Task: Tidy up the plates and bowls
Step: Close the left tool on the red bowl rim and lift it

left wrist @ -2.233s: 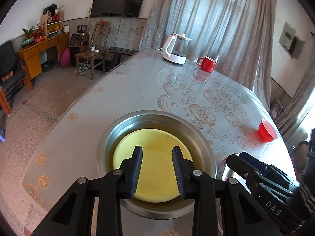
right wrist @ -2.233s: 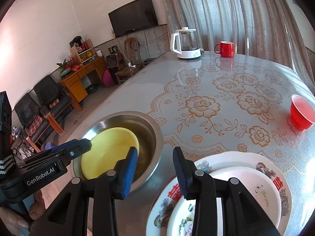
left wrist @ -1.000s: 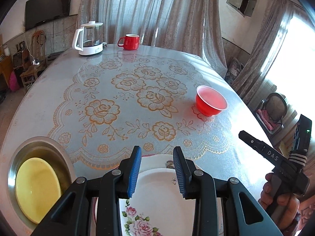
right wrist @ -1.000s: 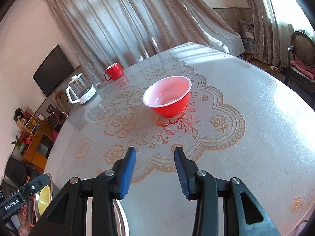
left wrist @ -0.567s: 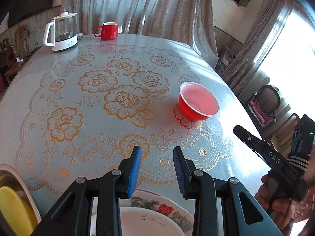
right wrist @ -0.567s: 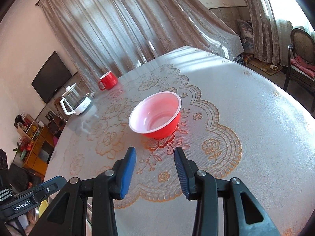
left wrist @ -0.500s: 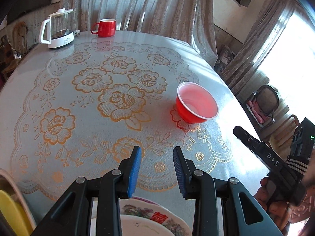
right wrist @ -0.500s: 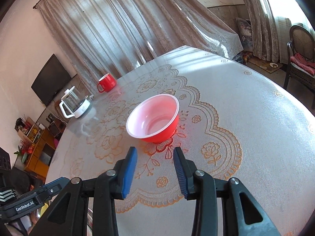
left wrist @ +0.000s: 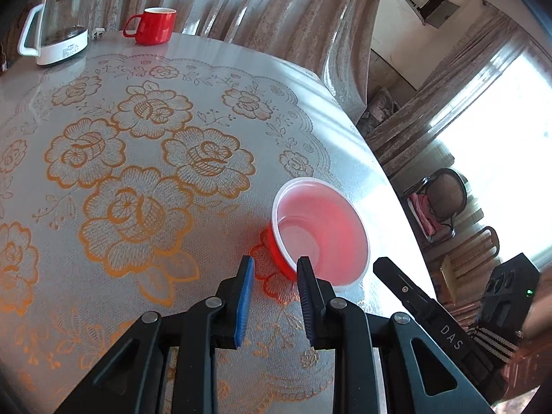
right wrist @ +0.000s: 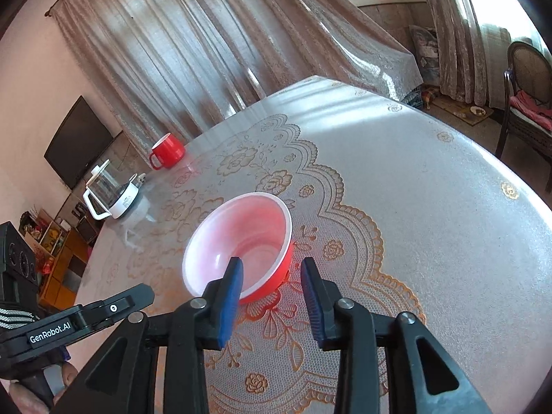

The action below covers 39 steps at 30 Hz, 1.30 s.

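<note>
A red plastic bowl with a pale inside (left wrist: 321, 234) stands upright on the lace-patterned table, also in the right wrist view (right wrist: 241, 238). My left gripper (left wrist: 276, 272) is open; its jaws straddle the bowl's near left rim. My right gripper (right wrist: 270, 272) is open; its jaws straddle the bowl's near right rim, the left finger over the inside. Neither is closed on it. The plates and the steel basin are out of view.
A red mug (left wrist: 153, 30) and a glass kettle (left wrist: 55, 39) stand at the table's far side; both also show in the right wrist view, the mug (right wrist: 167, 151) and the kettle (right wrist: 115, 195). The table edge (right wrist: 517, 172) curves to the right. Chairs (right wrist: 528, 96) stand beyond it.
Both grippers have swung away from the basin and plates and closed in on the red bowl, which now sits at their fingertips. Both jaws stay open.
</note>
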Available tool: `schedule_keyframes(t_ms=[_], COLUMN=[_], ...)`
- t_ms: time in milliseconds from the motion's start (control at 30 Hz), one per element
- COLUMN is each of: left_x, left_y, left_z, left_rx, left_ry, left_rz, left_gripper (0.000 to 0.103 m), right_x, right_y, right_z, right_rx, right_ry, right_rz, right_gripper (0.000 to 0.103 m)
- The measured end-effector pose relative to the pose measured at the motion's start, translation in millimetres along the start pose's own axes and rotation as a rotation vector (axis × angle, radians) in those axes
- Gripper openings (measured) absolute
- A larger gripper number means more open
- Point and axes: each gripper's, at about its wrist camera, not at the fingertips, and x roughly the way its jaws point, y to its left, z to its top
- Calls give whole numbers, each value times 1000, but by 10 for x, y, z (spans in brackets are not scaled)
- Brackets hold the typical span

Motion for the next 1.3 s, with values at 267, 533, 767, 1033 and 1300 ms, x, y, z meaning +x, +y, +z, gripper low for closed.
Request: schedule_keyframes(t_ms=[267,533,767,1033,1300], left_x=[390,154,-275,-793,-1230], left_y=[-52,1,138,395,664], left_z=[122,-3,-219,-554,-840], left_rx=[10,3,-31,-51,-70], left_ry=[58,44,14,-34,-83], left_rz=[2,-8,58,122,154], left_gripper=[12,12,12,12,12], right_x=[238,239,69,16,67], right_y=[-26,48,306,637,997], right_z=[84,-34,-187,-519,-865], right_rx=[26,28,8,-3,-29], right_ry=[25,59,66,120,203], right_rz=[15,21,86,156,209], right_gripper=[27,19,19,19,19])
